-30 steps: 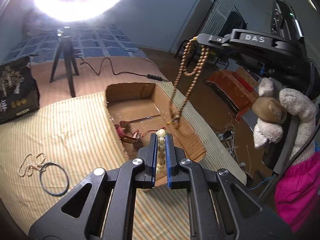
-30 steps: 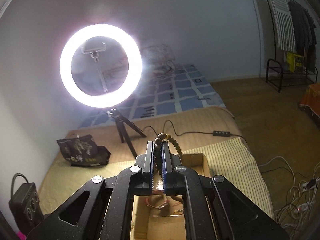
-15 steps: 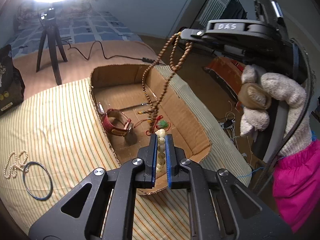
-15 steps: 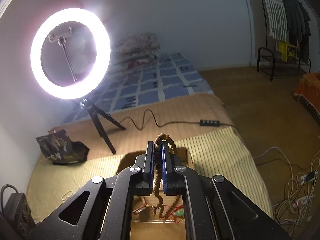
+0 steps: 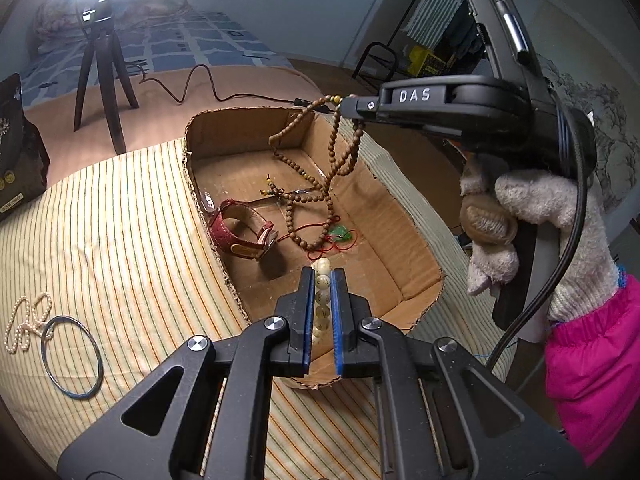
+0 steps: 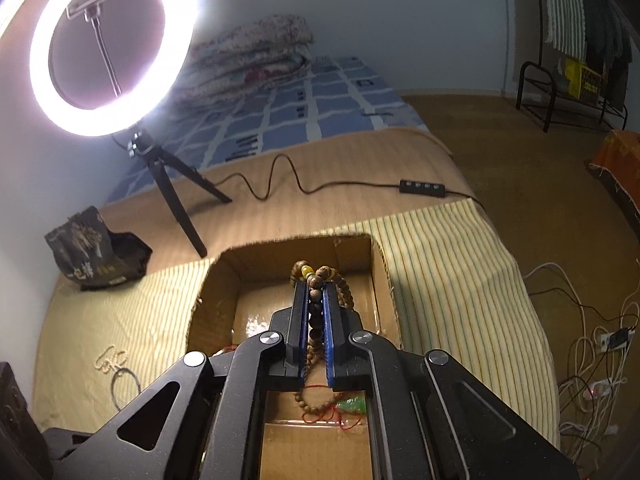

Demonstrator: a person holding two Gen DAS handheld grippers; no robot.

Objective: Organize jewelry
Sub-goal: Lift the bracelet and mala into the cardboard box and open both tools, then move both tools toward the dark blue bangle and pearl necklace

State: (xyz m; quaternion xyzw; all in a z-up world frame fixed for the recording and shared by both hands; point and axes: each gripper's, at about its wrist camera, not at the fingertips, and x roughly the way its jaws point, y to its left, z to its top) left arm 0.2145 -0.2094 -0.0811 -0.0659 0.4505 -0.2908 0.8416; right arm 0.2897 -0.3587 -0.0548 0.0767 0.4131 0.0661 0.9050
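Glaring ring light [image 6: 114, 46], bed [image 6: 320, 96], wooden floor [image 6: 520, 184]

A home bedroom — bed [image 6: 320, 92] with folded quilts [image 6: 256, 52], clothes rack [image 6: 576, 40] beside the wall.

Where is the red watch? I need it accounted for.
In the left wrist view, the red watch lies inside the cardboard box, against its left wall, beside the brown beads.

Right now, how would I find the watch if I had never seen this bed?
Find the open cardboard box lying on the striped yellow cloth. Look inside along the box's left wall, where the watch stands on its edge. It is the only piece with a wide red strap; the brown bead necklace and the green pendant beside it are thin strings.
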